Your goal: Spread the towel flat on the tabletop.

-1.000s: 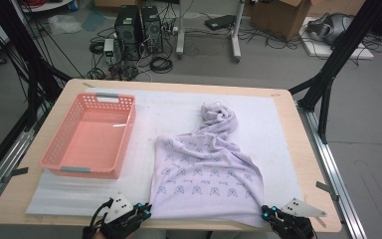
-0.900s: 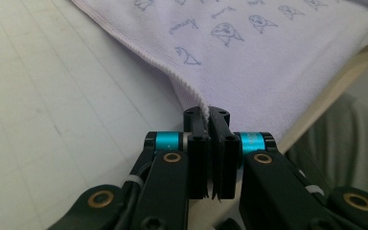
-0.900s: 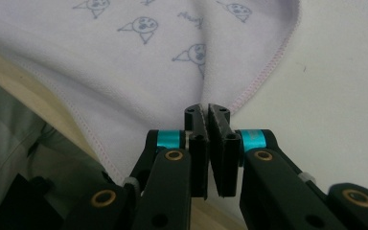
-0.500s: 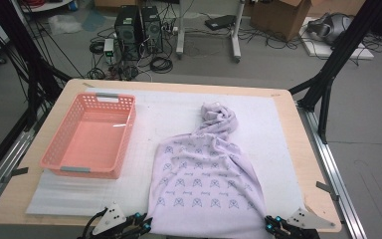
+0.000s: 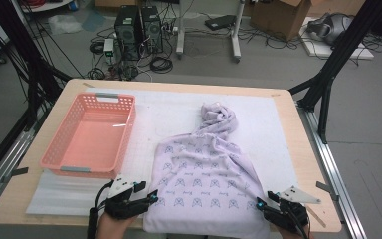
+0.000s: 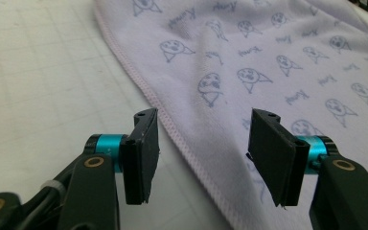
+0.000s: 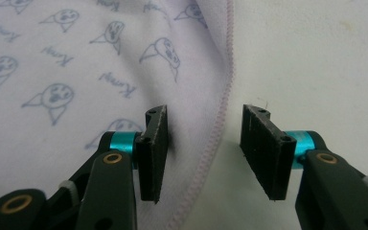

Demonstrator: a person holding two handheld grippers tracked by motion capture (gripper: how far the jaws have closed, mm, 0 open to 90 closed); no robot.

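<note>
Lavender towel [image 5: 204,174] lies spread on the surface's near half. Both gripper views show jaws apart, straddling its hemmed edges: left hand-held gripper [image 6: 203,143], right hand-held gripper [image 7: 203,139]. High view adds the pink basket [image 5: 90,134] alongside.

Even, bright light falls from overhead, with no glare and only faint shadows. The high view is soft and slightly grainy. Both gripper views render the black fingers [image 6: 143,155] sharply, while the cloth [image 6: 278,52] beyond the fingers blurs gradually with distance.
</note>
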